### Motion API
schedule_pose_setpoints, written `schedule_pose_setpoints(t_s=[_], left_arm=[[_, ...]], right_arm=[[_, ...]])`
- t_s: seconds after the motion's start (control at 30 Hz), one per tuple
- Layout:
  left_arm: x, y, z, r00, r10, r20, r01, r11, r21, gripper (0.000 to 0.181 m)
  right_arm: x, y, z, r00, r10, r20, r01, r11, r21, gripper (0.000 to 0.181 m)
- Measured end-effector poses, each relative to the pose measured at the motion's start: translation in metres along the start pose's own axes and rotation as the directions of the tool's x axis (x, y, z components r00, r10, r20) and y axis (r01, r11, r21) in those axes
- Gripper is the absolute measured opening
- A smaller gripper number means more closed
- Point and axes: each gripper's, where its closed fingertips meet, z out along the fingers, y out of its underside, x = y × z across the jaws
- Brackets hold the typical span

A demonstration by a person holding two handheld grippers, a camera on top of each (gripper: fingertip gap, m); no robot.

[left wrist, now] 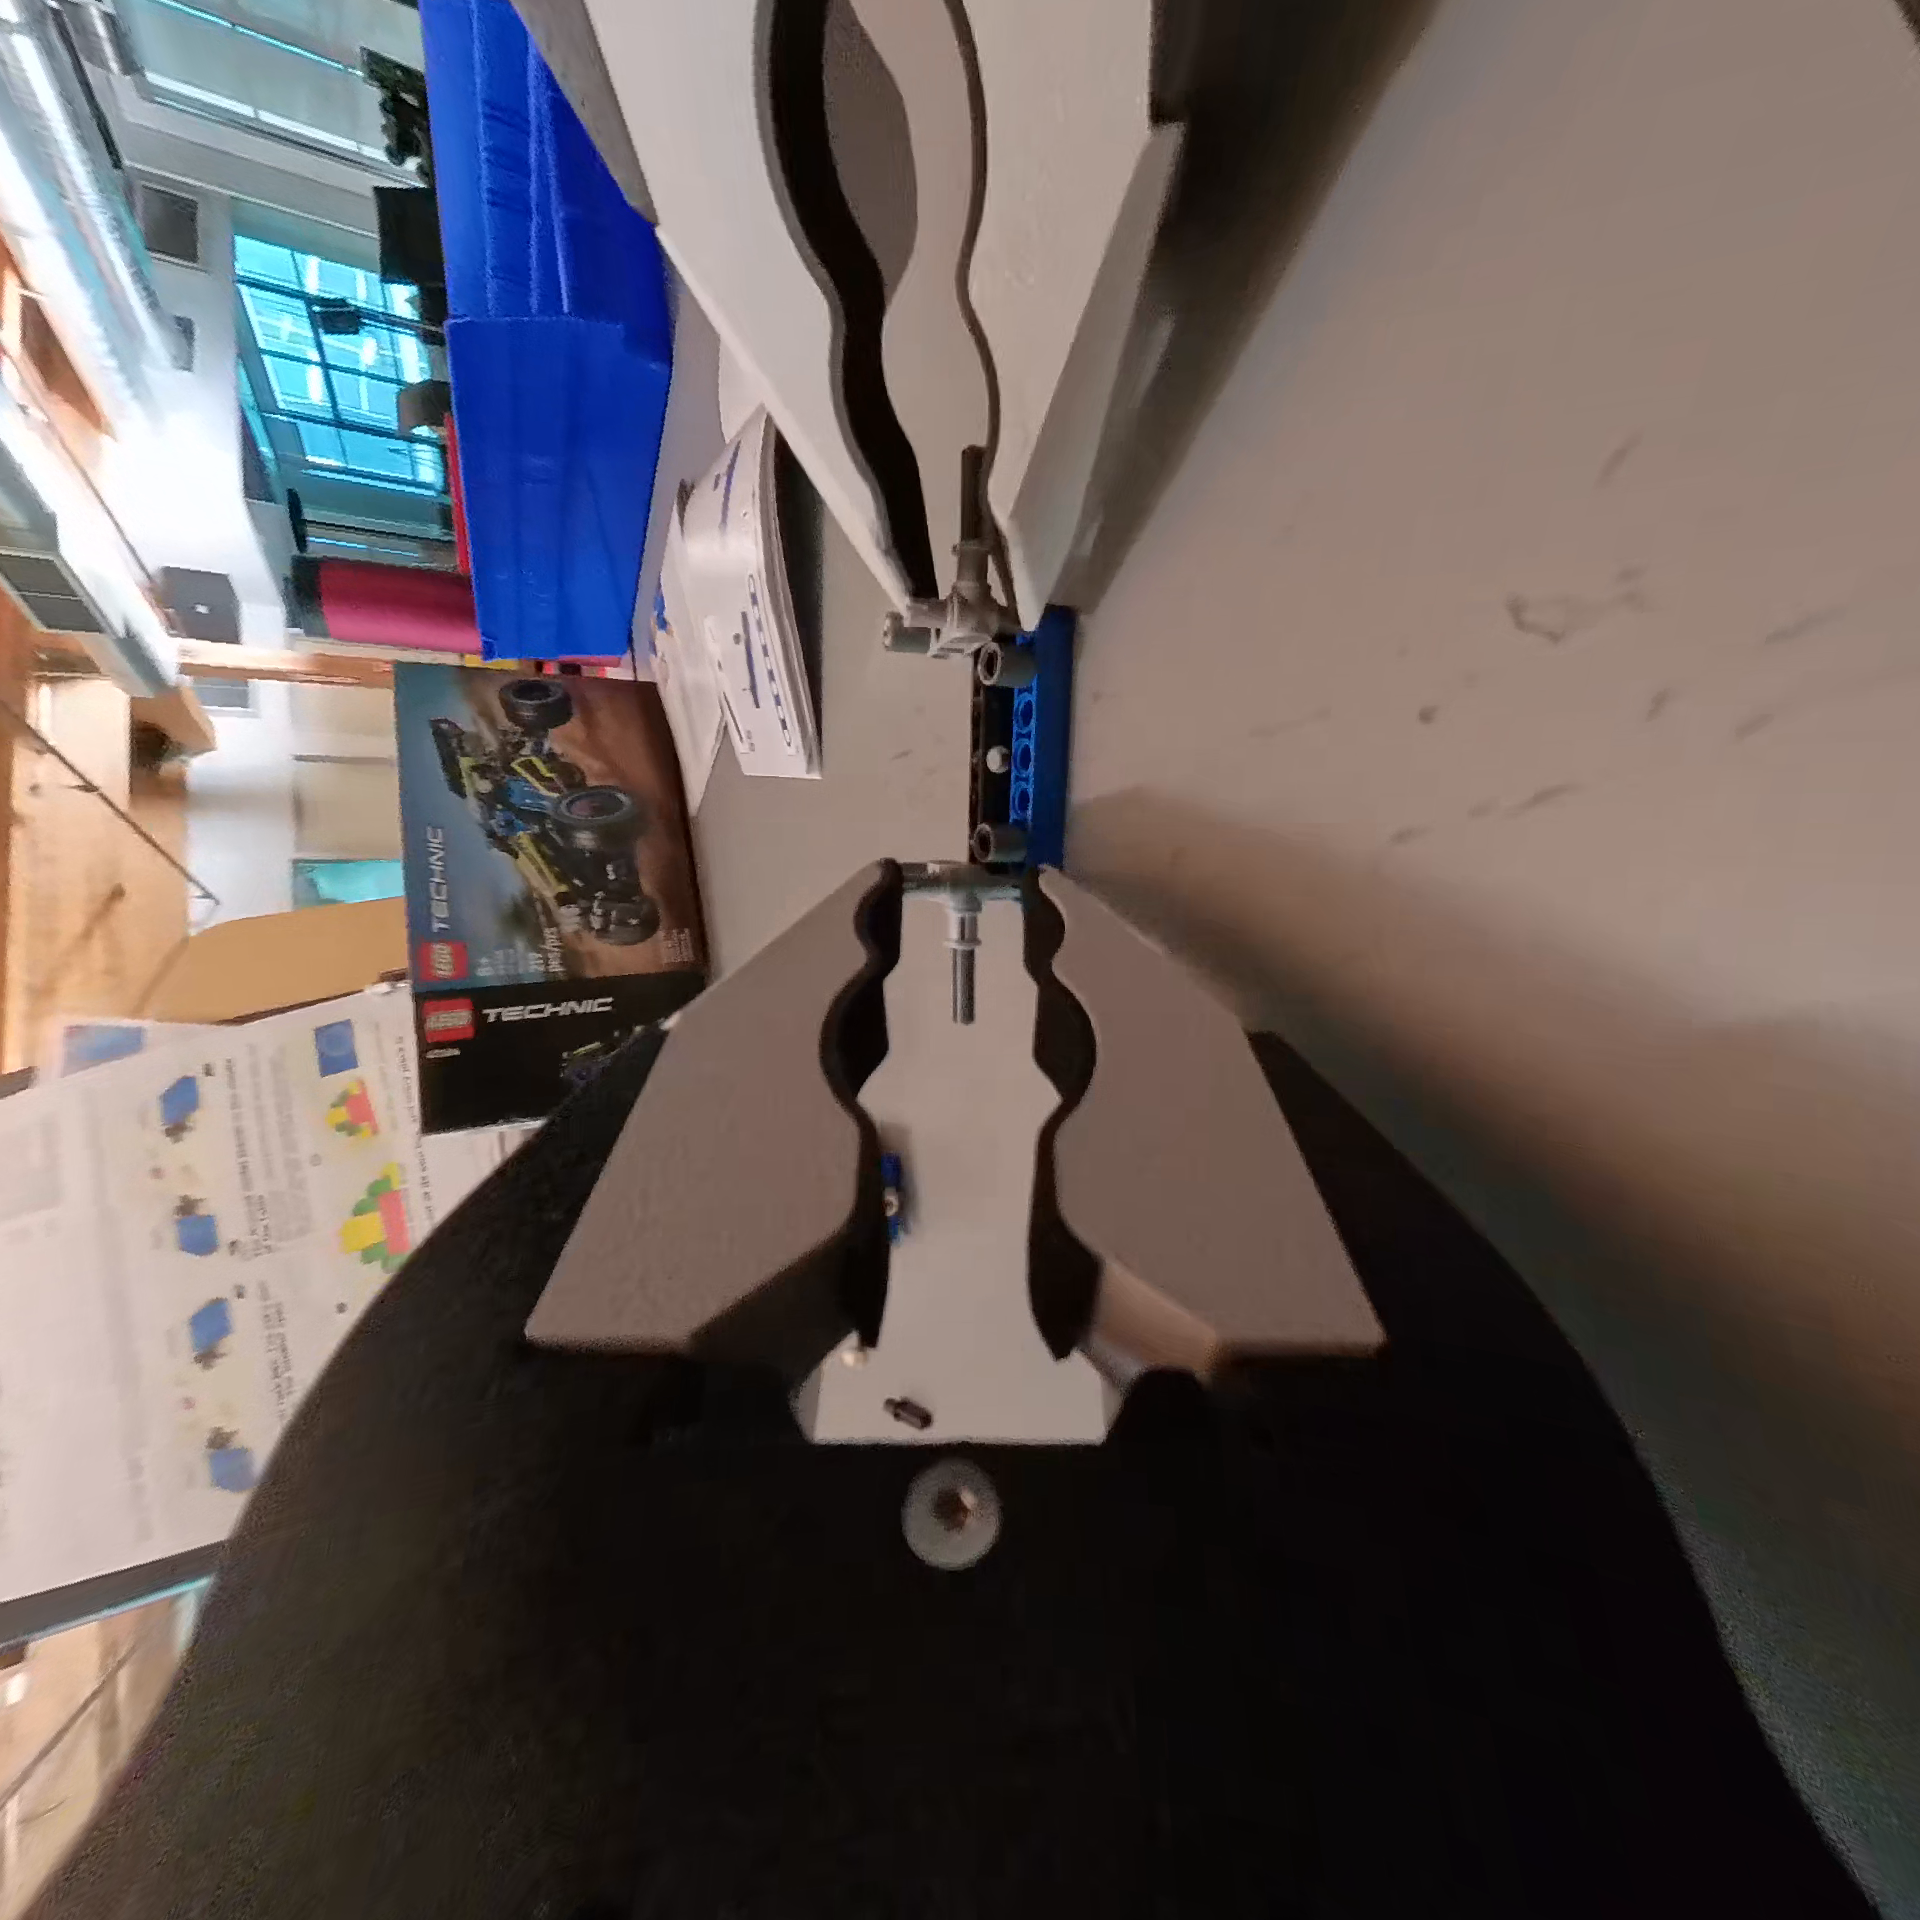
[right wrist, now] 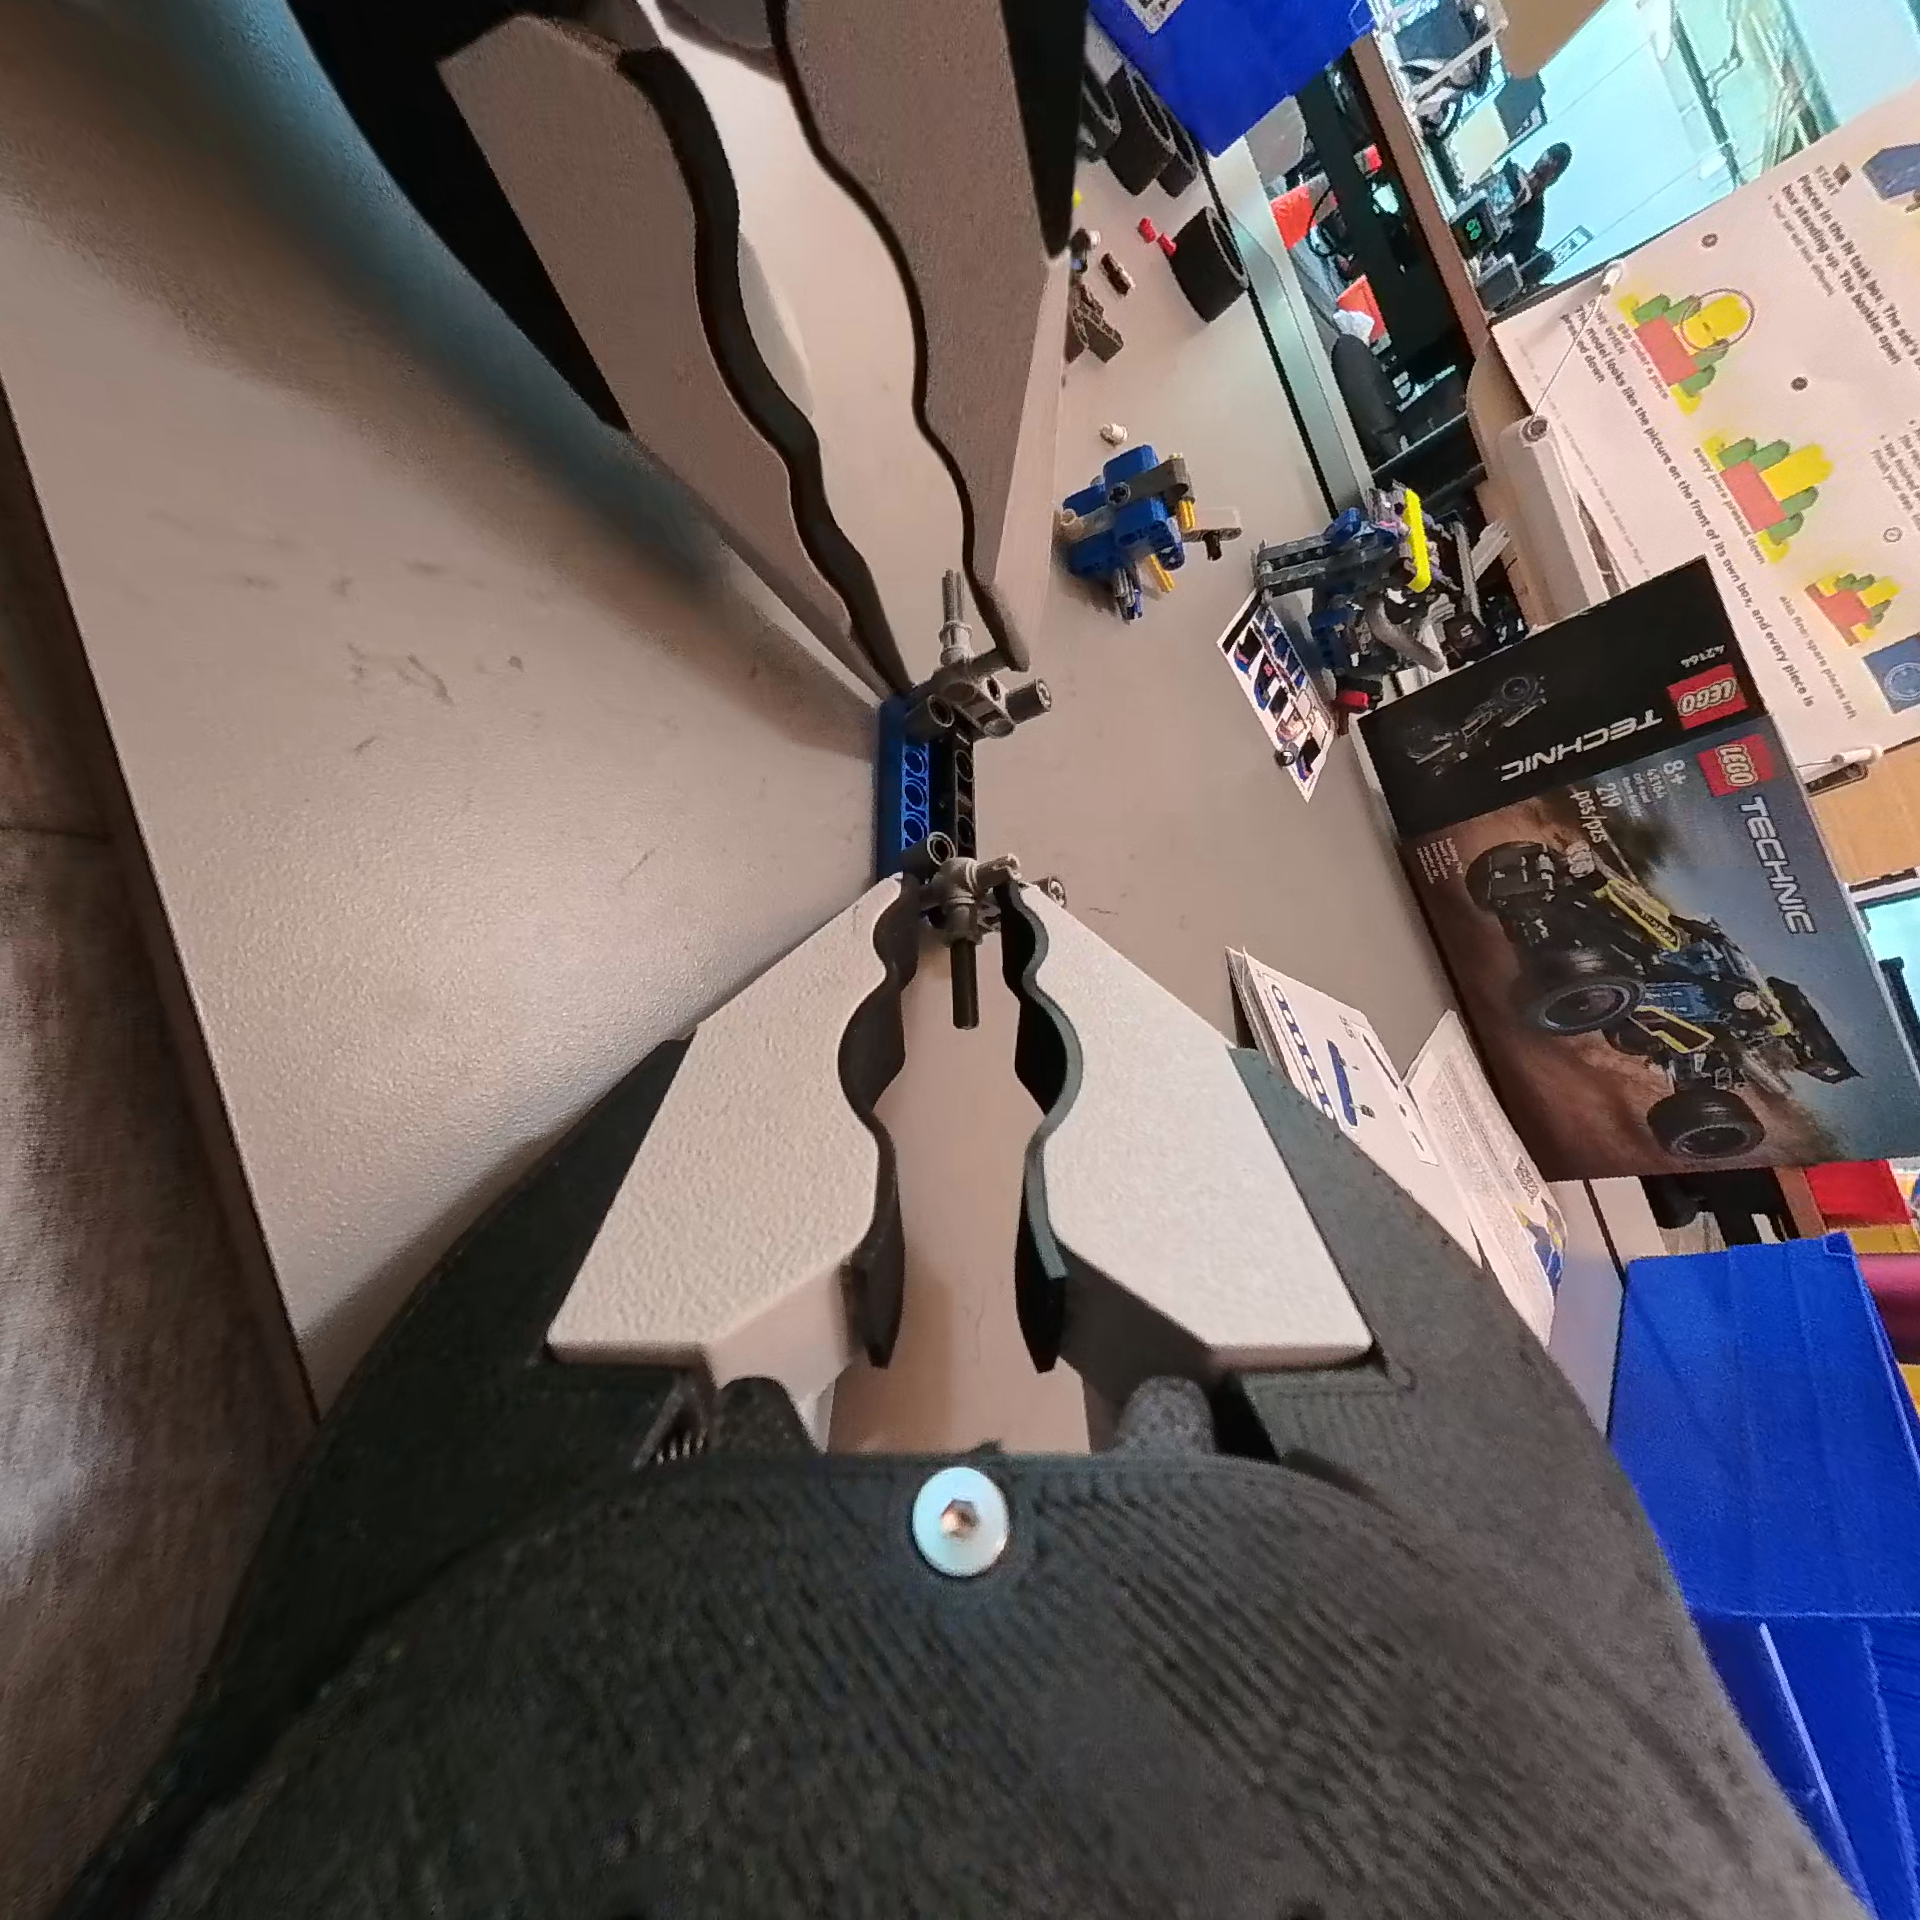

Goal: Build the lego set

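A small lego assembly (left wrist: pixel 1013 748), made of a blue beam and a black beam laid side by side, is being held over a grey table (left wrist: pixel 1507 623) between two grippers that are facing each other. In the left wrist view, the left gripper (left wrist: pixel 961 878) is seen clamped by its fingertips on a grey connector (left wrist: pixel 951 883) at the near end of the assembly, with a grey axle (left wrist: pixel 964 966) sticking back between the fingers. The right gripper (left wrist: pixel 961 608) is being pressed onto the far end. In the right wrist view, the right gripper (right wrist: pixel 961 894) is shown closed on a grey connector (right wrist: pixel 956 888) at its own end, with a black axle (right wrist: pixel 964 982) pointing back between its fingers. To the side, a lego box (right wrist: pixel 1652 914), an instruction booklet (right wrist: pixel 1340 1081), a sticker sheet (right wrist: pixel 1273 681) and two partly built sections (right wrist: pixel 1132 514) are lying on the table.
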Motion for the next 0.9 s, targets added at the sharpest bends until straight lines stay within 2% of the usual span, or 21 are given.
schedule_pose_setpoints(t_s=[0.33, 0.53, 0.57, 0.63, 0.73, 0.9], left_arm=[[0.000, -0.002, -0.005, 1.000, 0.017, 0.010, -0.016, 1.000, -0.018, 0.014], [0.002, -0.005, -0.008, 0.994, -0.098, -0.036, 0.099, 0.995, 0.017, 0.011], [0.003, -0.006, -0.008, 0.986, -0.154, -0.066, 0.156, 0.987, 0.026, 0.012], [0.003, -0.008, -0.011, 0.940, -0.310, -0.144, 0.321, 0.945, 0.057, 0.016], [-0.001, -0.006, -0.014, 0.843, -0.478, -0.247, 0.510, 0.857, 0.079, 0.009], [0.000, -0.007, -0.013, 0.721, -0.566, -0.399, 0.638, 0.767, 0.066, 0.007]], right_arm=[[-0.001, 0.000, 0.000, 0.999, -0.033, -0.020, 0.033, 0.999, -0.001, 0.014], [-0.001, -0.001, -0.001, 0.998, -0.051, -0.033, 0.051, 0.999, -0.002, 0.014], [-0.001, -0.001, -0.001, 0.998, -0.055, -0.034, 0.055, 0.998, 0.000, 0.014], [-0.001, -0.001, -0.001, 0.998, -0.056, -0.033, 0.056, 0.998, 0.004, 0.014], [-0.001, -0.002, -0.001, 0.997, -0.061, -0.036, 0.061, 0.998, 0.004, 0.014], [-0.002, -0.002, -0.001, 0.997, -0.068, -0.037, 0.068, 0.998, 0.008, 0.014]])
